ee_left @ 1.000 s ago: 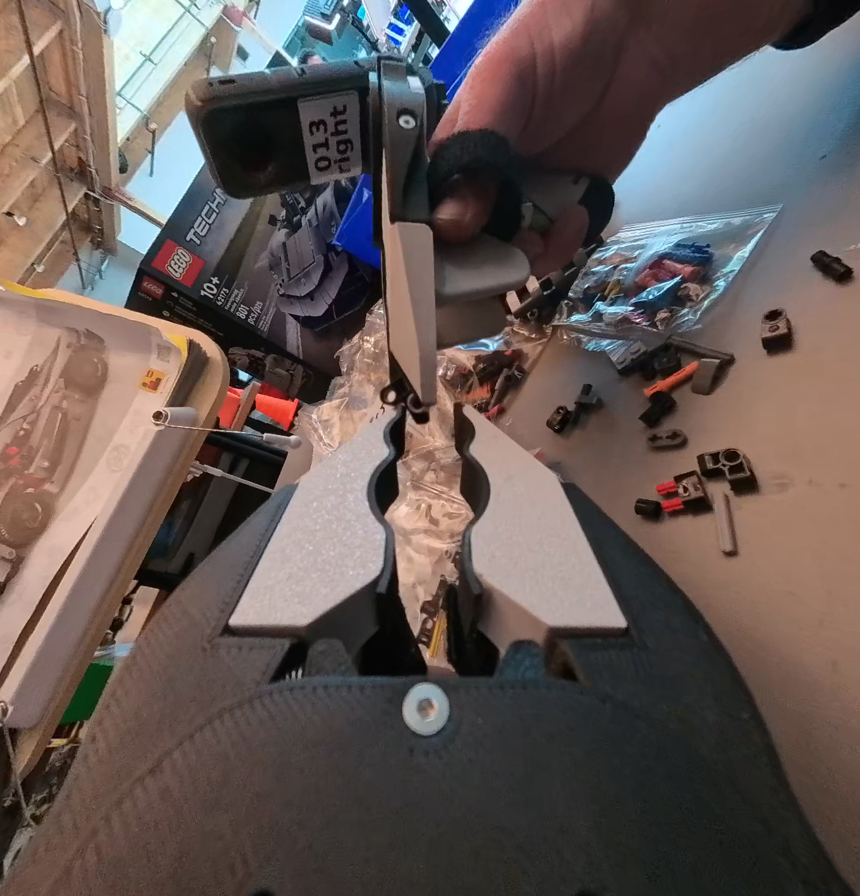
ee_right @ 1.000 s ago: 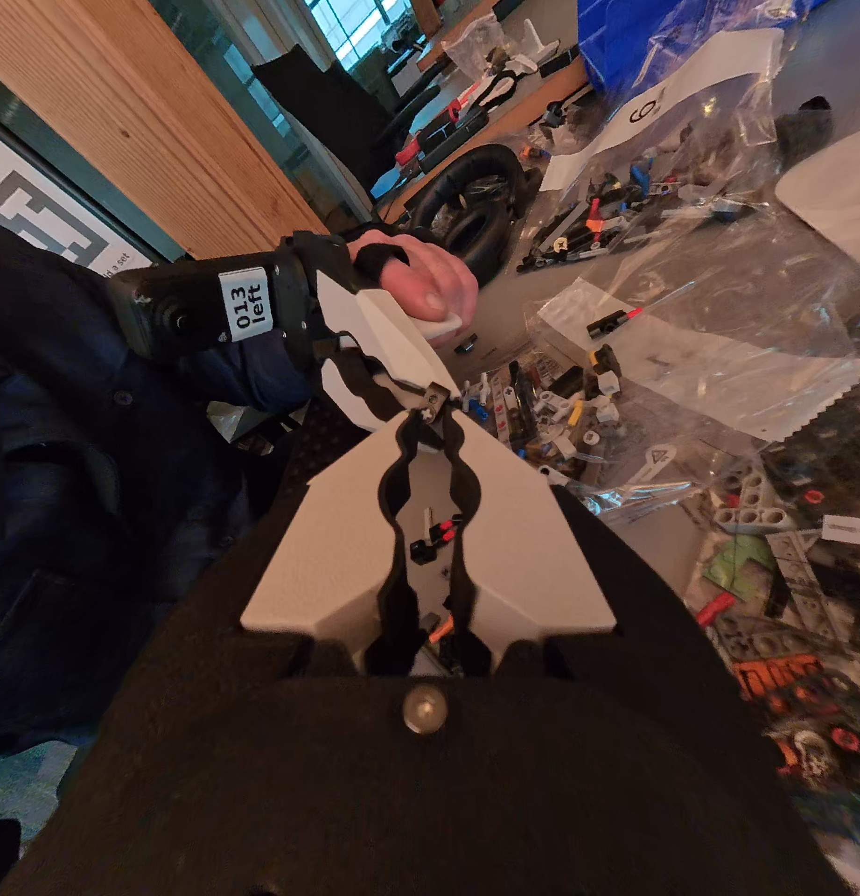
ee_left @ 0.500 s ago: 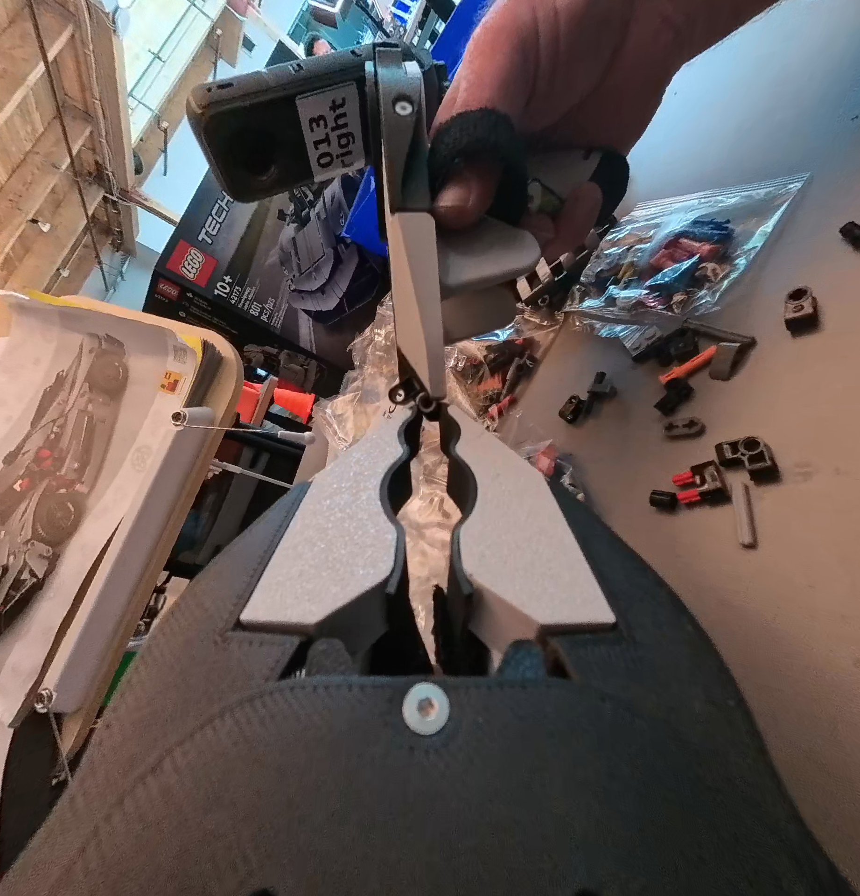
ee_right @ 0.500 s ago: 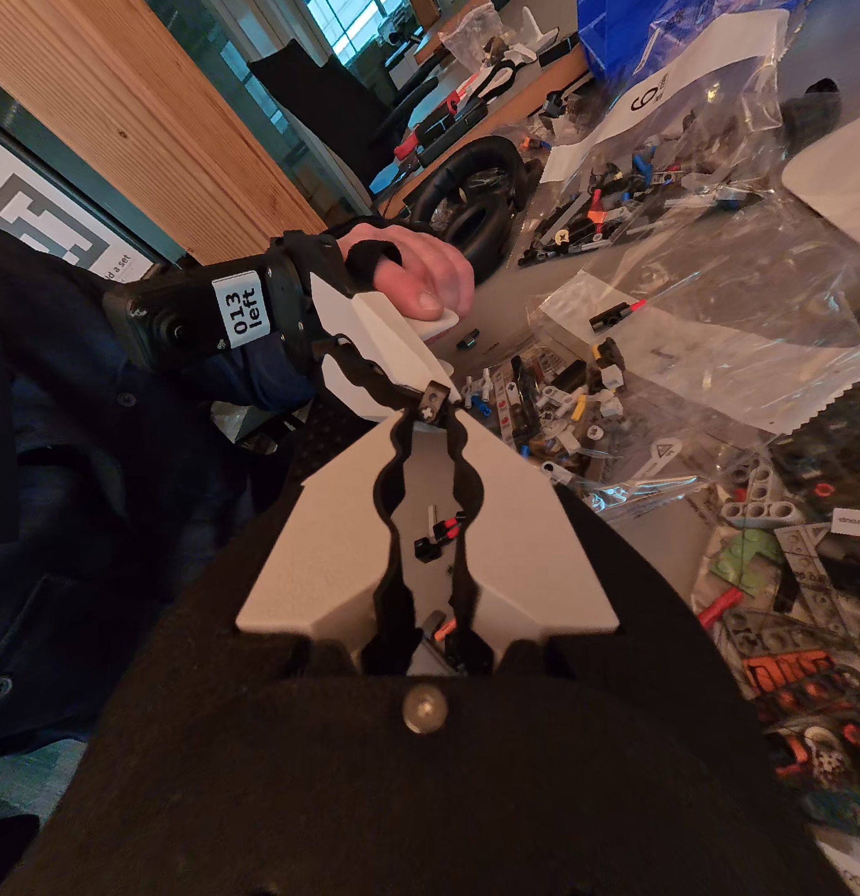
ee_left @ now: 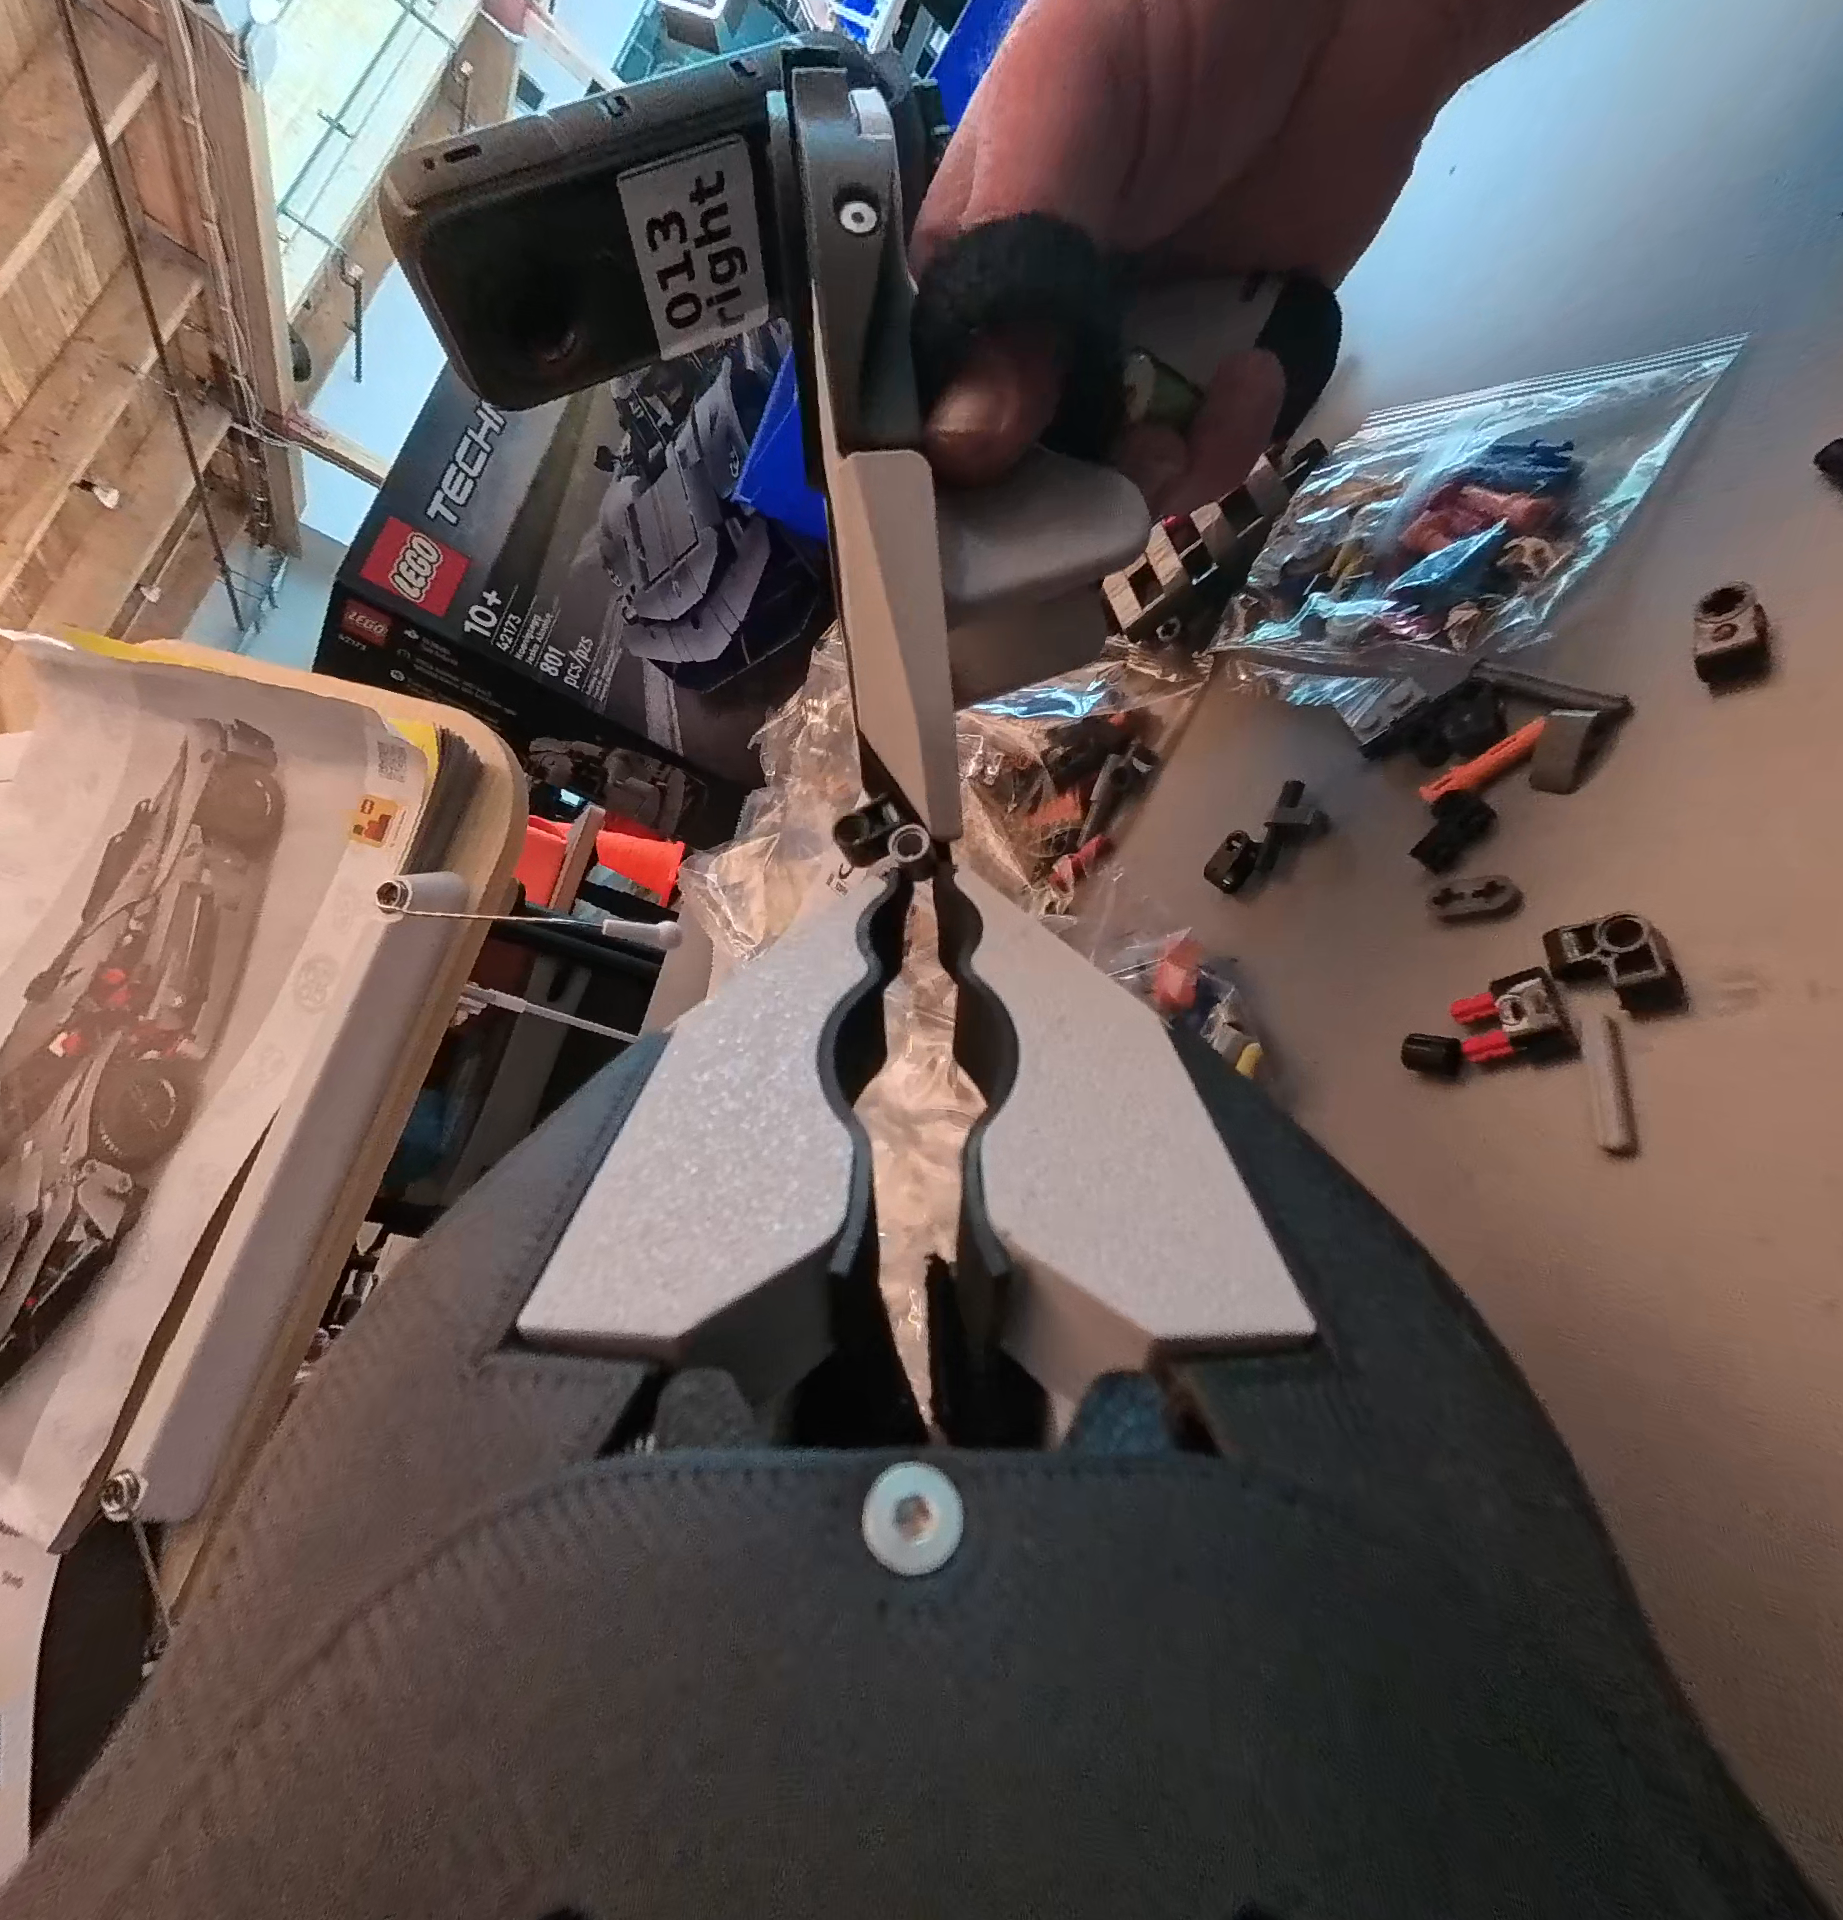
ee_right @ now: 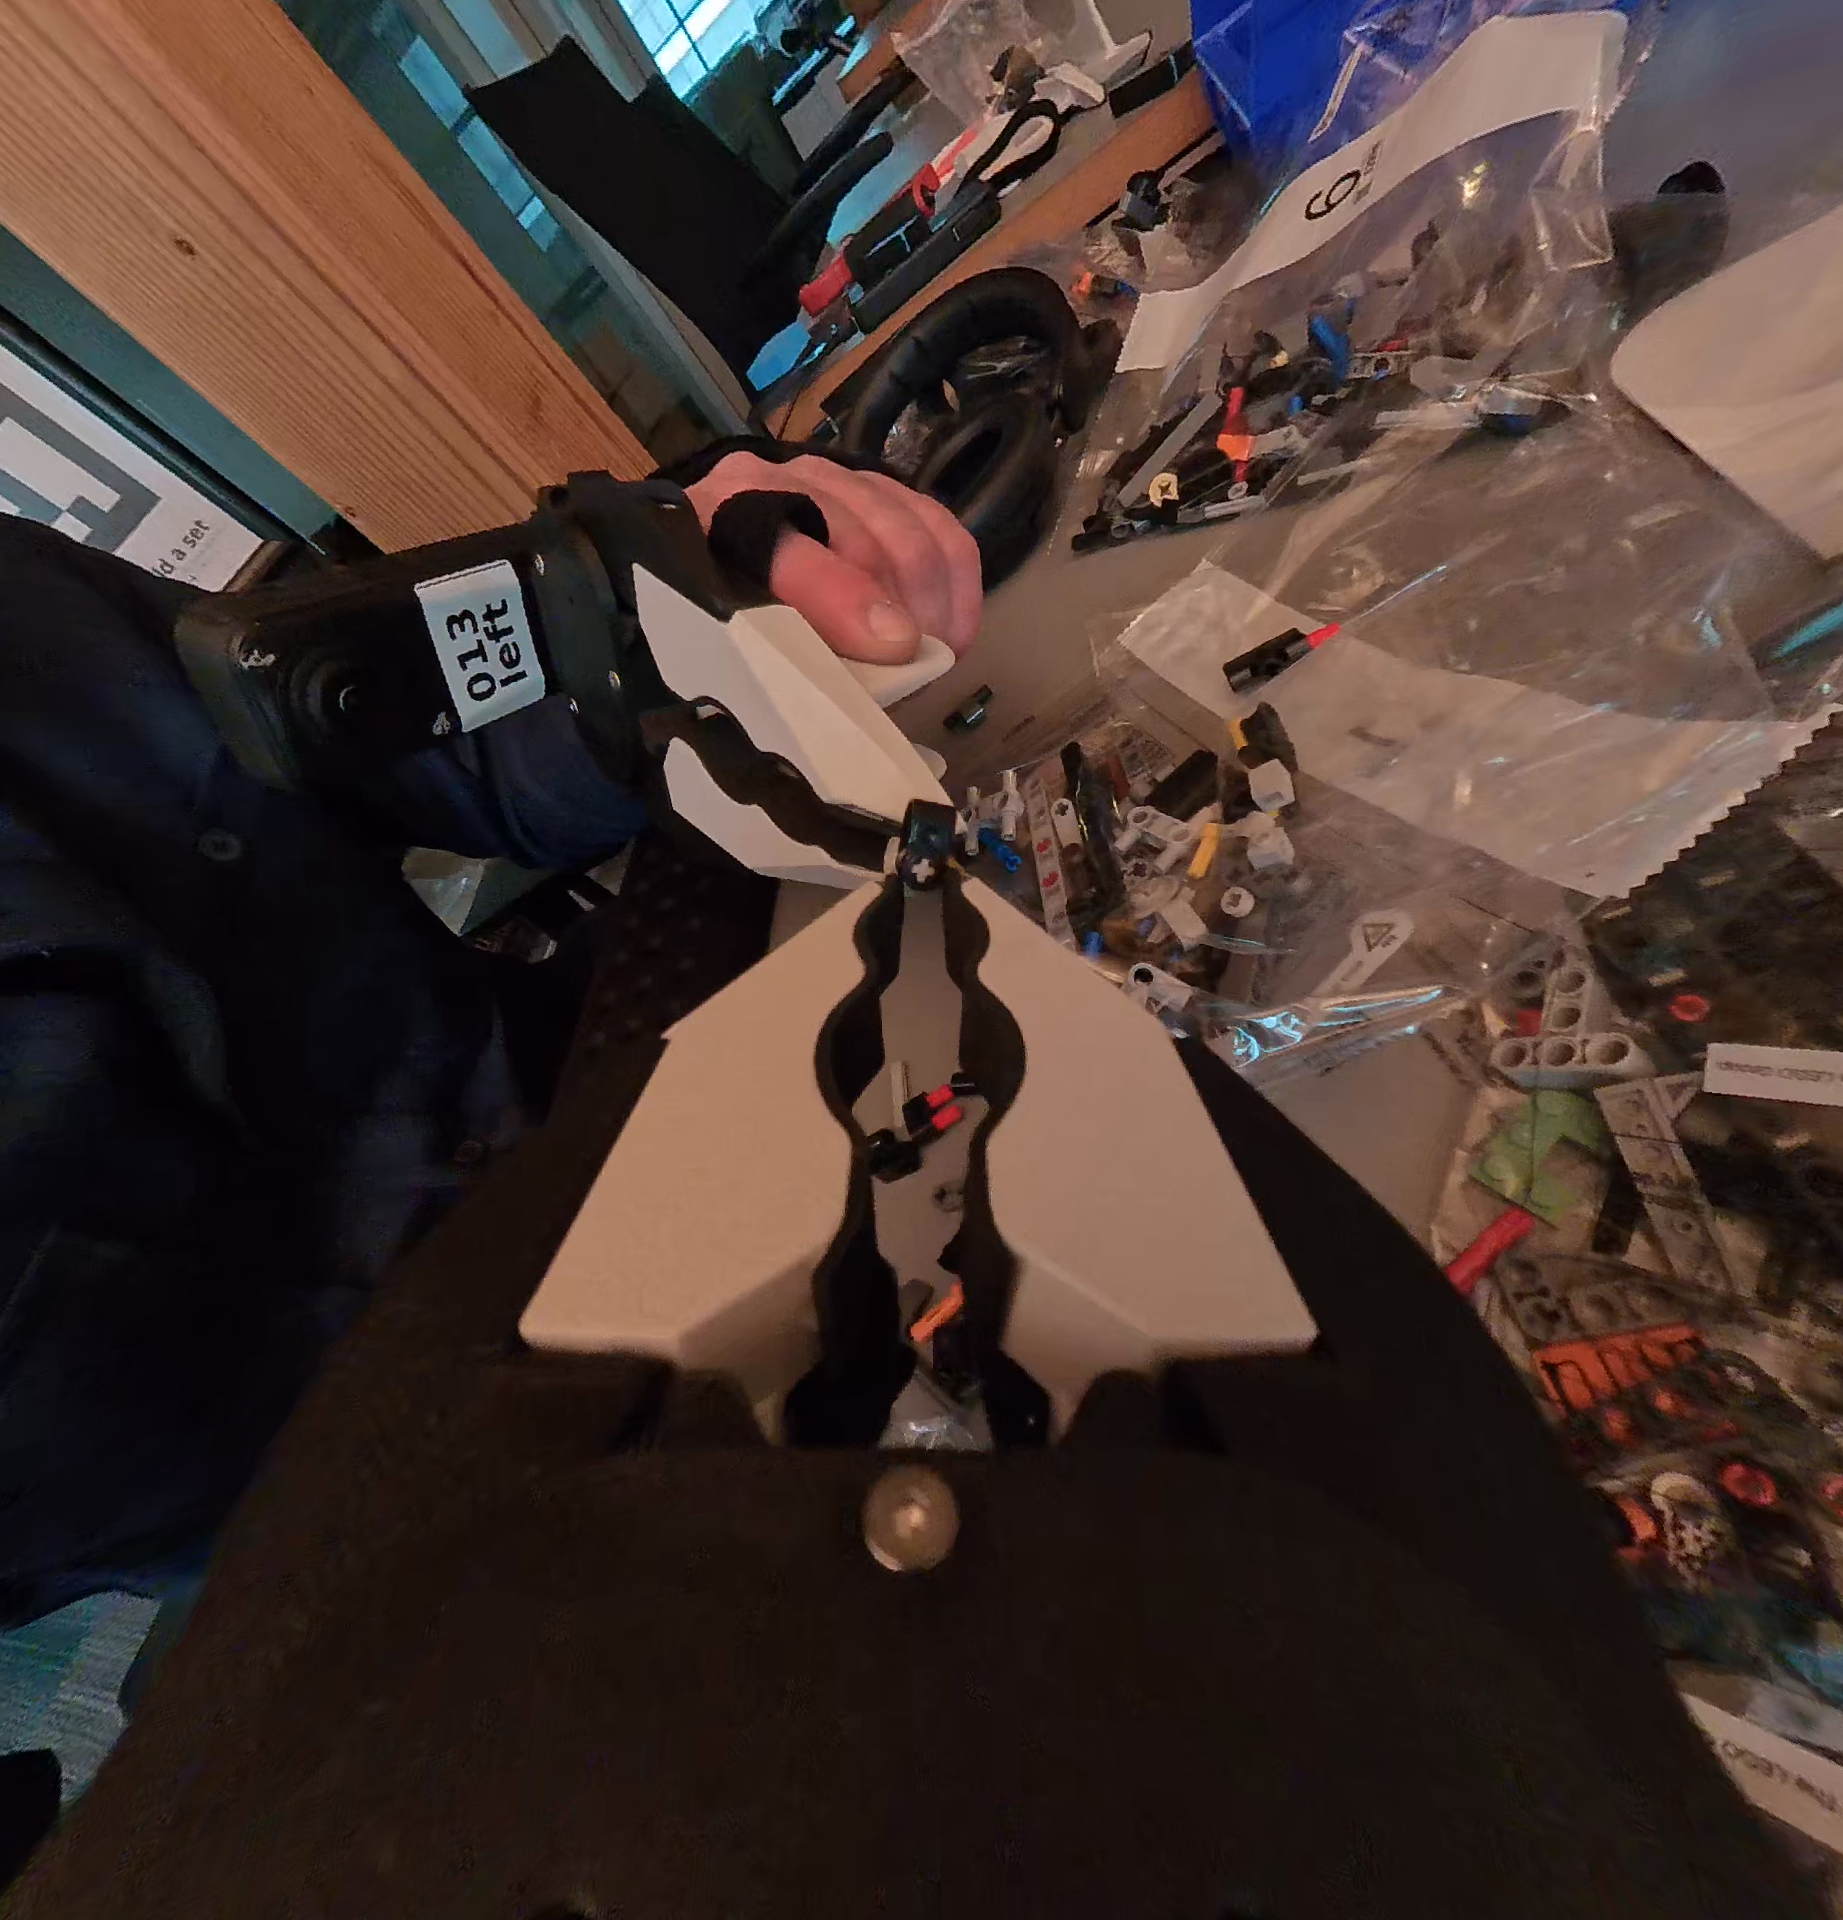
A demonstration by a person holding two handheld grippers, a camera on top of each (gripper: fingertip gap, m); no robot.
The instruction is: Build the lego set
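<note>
At the centre of both wrist views, just above the tips of each view's own tongs, sits a small dark connector piece (ee_left: 879, 834): in the left view it shows as two joined black rings, one with a pale round bore facing the camera, and in the right view (ee_right: 923, 850) as a dark block with a pale cross-shaped hole. The left tongs (ee_left: 919, 881) are drawn narrow, their tips almost meeting right under the piece, though whether they actually pinch it cannot be told. The right tongs (ee_right: 923, 883) are likewise narrow and closed on the piece from below, while in the left view they (ee_left: 922, 821) come down from the upper centre, held by a hand (ee_left: 1156, 166). On the grey table (ee_left: 1675, 1195) at right lie loose parts: a connector with red pins (ee_left: 1509, 1023), a grey axle (ee_left: 1611, 1081), an orange pin (ee_left: 1483, 774), and a clear bag of bricks (ee_left: 1468, 530). An instruction booklet (ee_left: 117, 987) lies at left and the set's box (ee_left: 584, 582) stands behind. Compared with a second ago, the left tongs have closed from a clear gap to a slit and moved up to the piece, and the loose parts have slid toward the right edge of the frame.
</note>
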